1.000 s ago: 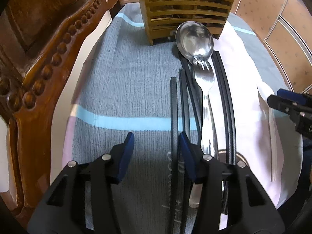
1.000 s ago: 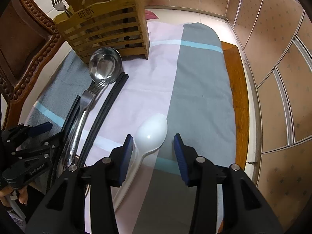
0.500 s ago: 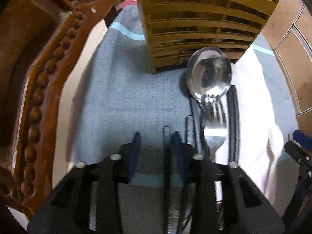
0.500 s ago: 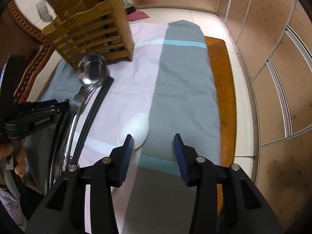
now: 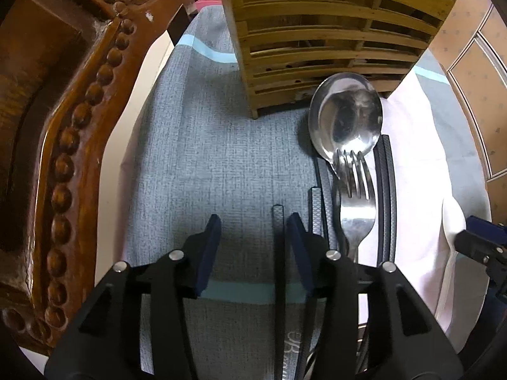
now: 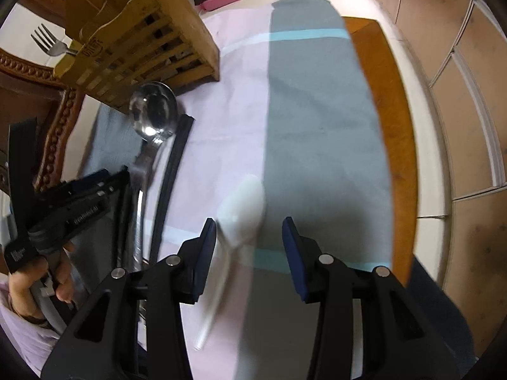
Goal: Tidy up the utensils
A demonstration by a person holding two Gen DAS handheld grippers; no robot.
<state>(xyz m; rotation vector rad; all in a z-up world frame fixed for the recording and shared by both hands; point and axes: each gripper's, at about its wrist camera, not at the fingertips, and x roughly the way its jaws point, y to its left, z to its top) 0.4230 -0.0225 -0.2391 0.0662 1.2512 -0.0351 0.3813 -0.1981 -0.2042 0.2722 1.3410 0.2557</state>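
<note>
A wooden slatted utensil holder (image 5: 332, 31) stands at the back of the cloth. In front of it lie a steel spoon (image 5: 345, 117), a steel fork (image 5: 356, 190) and several black chopsticks (image 5: 388, 174). My left gripper (image 5: 253, 221) points down at the cloth with its jaws opening. One black chopstick (image 5: 278, 221) lies between them, close to the right finger, not pressed. My right gripper (image 6: 248, 223) stands open over a white plastic spoon (image 6: 244, 202), whose handle runs under the left finger. A fork (image 6: 47, 42) stands in the holder (image 6: 136, 41).
A carved wooden chair (image 5: 63, 126) rises close on the left of the table. The grey and pink cloth (image 6: 317, 110) covers the table, leaving a bare wooden edge (image 6: 396, 126) on the right. A hand (image 6: 28, 281) holds the left gripper (image 6: 104, 177).
My left gripper moved forward toward the holder, narrowed its jaws by the chopstick, then widened them again. My right gripper rolled and shifted; the white spoon now lies by its left finger.
</note>
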